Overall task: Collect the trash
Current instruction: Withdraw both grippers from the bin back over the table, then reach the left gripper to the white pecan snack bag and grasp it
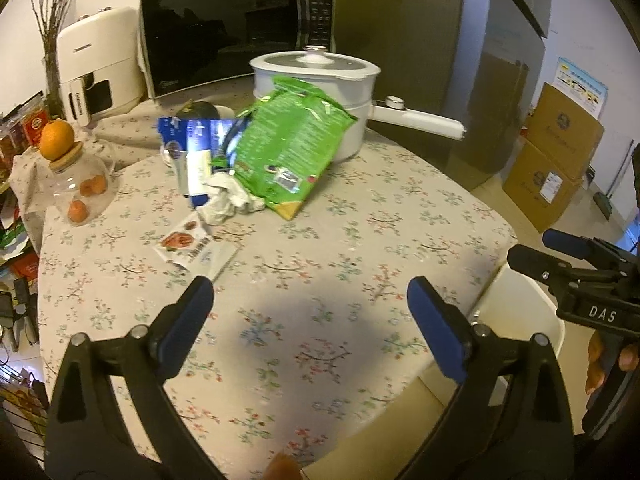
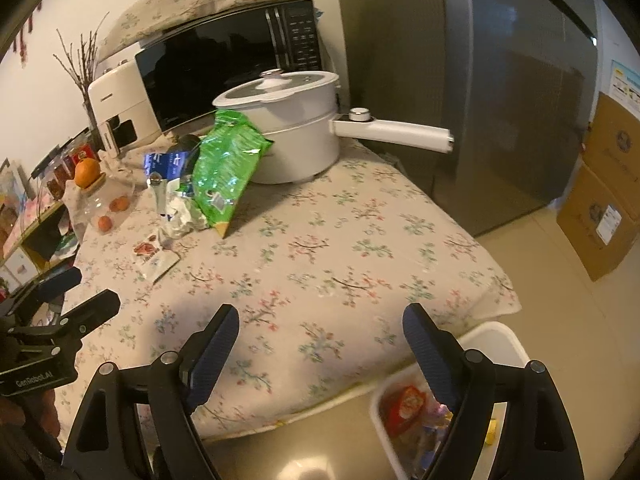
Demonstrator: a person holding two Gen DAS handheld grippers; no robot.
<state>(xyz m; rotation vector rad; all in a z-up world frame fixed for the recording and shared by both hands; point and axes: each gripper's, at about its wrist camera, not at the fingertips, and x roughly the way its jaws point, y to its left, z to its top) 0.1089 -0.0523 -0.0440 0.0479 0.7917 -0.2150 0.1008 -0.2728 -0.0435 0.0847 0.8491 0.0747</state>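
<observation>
Table (image 1: 320, 240): pot (image 1: 320, 80) at upper centre, microwave (image 1: 236, 32) behind it. Snack bag (image 1: 288, 144) leans against the pot's front; crumpled paper (image 1: 224, 200) and carton (image 1: 192, 152) just left of the bag. Flat wrapper (image 1: 192, 248) below them. Jar (image 1: 80, 188) at left edge, orange (image 1: 57, 139) on its lid. Bin (image 2: 460, 400) lower right, beside the table, trash inside.

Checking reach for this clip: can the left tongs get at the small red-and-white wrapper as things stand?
Probably yes. The left tongs are open and empty, and the wrapper lies flat just ahead of the left finger, with only bare tablecloth between.
</observation>
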